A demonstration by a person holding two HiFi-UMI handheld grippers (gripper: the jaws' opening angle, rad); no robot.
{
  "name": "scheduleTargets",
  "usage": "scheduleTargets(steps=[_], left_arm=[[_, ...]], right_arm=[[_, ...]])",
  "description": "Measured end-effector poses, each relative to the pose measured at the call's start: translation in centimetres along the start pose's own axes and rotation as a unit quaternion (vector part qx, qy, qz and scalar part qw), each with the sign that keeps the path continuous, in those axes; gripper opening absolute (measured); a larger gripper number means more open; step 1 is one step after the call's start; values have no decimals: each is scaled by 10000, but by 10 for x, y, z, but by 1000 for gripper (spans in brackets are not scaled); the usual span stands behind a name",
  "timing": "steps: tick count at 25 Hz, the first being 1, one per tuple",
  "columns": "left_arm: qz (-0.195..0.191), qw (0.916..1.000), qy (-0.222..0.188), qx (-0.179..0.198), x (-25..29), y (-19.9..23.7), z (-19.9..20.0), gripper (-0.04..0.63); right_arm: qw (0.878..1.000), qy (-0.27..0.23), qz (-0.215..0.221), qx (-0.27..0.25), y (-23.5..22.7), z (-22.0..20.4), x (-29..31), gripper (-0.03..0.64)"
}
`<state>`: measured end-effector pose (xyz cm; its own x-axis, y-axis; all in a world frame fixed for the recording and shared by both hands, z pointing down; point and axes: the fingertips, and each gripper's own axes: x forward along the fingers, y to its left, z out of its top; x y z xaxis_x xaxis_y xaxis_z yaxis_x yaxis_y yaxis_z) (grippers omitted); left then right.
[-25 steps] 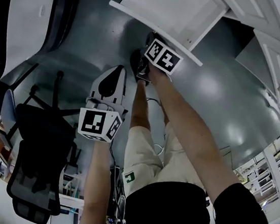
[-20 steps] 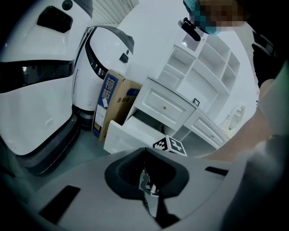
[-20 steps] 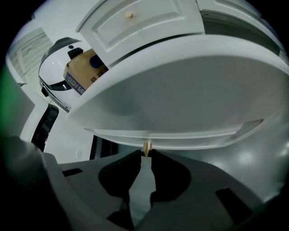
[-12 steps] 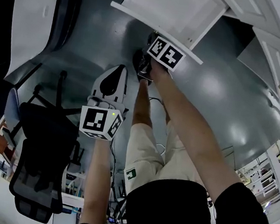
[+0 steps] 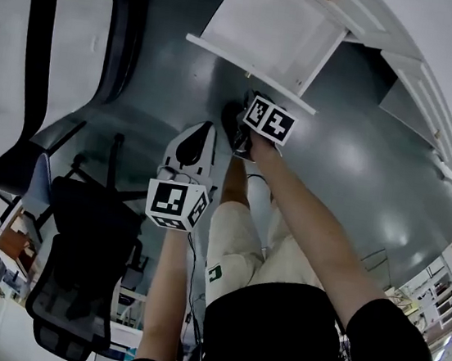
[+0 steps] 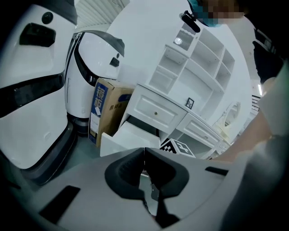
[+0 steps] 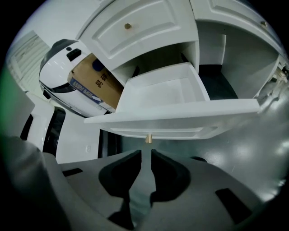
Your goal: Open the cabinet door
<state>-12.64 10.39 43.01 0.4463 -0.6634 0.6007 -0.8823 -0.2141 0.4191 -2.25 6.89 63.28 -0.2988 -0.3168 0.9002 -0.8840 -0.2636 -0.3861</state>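
Left gripper jaws together; right gripper jaws, just closing, slightly apart, empty; box print perhaps Chinese.

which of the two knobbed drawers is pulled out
The lower drawer: it juts well out toward the right gripper view with its white inside showing, while the upper drawer sits flush and closed.

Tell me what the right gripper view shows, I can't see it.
A white drawer hangs pulled open, its small brass knob just beyond the right tongs. The tongs have just been closing, slightly apart, nothing between them.
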Motion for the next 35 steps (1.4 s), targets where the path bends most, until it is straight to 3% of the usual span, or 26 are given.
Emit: scheduleTargets(steps=[10,18,28,35], left_arm=[[-164,9996,65,227,-15,-25,28,23],[-430,9977,118,518,-19,-53,53,23],[-637,9940,255,847,-32,-118,79,23],[-673,9934,211,907,-41,-184,84,23]], right_arm=[[9987,78,303,-397,20,1,-69,81],[9948,-213,466,-882,27,19,-133,44],[9912,-380,611,-1110,3,40,-217,15],[9764,-642,930,-1842,-15,61,-290,15]])
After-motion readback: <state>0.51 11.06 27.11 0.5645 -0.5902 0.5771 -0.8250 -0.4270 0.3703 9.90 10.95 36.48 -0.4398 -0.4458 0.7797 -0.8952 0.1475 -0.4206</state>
